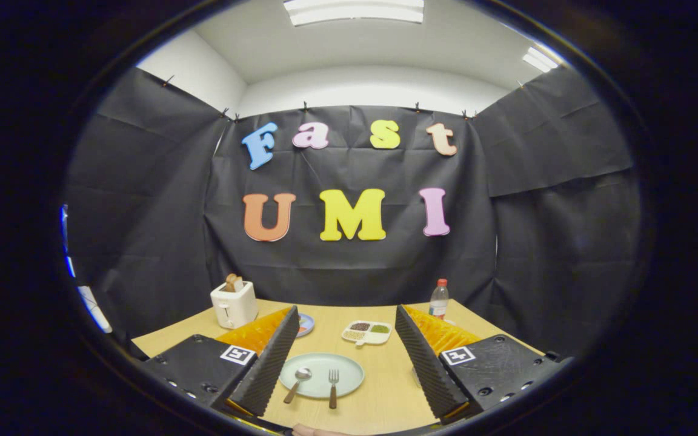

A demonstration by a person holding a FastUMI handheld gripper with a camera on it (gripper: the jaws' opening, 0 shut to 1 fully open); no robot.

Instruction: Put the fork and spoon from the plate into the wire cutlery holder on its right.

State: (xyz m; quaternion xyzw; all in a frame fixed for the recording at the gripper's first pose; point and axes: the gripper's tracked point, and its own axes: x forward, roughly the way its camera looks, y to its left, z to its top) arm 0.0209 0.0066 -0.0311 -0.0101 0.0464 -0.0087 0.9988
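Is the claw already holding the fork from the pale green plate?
No: the claw is open, and the wooden-handled fork lies beside the spoon on the pale green plate.

Lower centre of frame: my pale green plate holds spoon left & fork right, wooden handles toward me.

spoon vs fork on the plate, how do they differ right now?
The spoon lies slanted, bowl toward the plate's middle, handle crossing the near rim; the fork lies nearly straight, tines pointing away. The spoon sits nearer one finger of the open gripper; the fork lies about midway between the fingers. The spoon ends in a rounded bowl, the fork in tines. Both have brown handles and rest untouched.
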